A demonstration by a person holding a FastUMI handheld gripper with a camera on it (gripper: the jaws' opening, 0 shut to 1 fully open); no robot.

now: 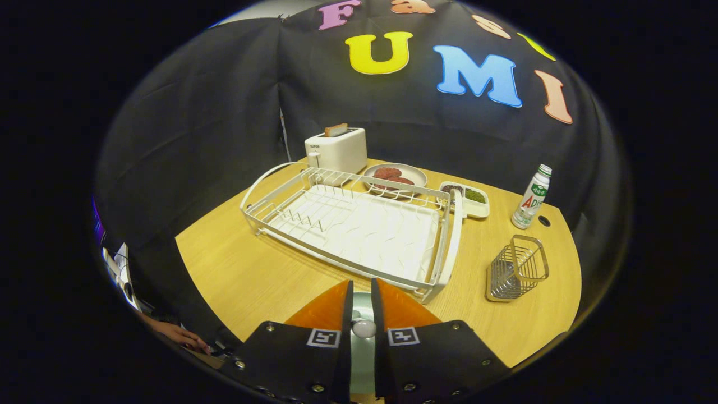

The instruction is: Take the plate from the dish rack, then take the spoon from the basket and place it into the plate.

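Here, gripper: fingers nearly closed, clamping a spoon.
Dish rack: one, empty.
Basket: one, empty.
Plate: one, holding patties.

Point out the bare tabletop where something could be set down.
Bare wood lies between dish rack and basket, and left of the rack. Crowded behind it: toaster, patty plate, small tray. The gripper pinches a spoon.

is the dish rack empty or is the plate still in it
Empty: the dish rack shows bare wires and tray, no plate standing in it. A pale green plate lies under the nearly closed gripper.
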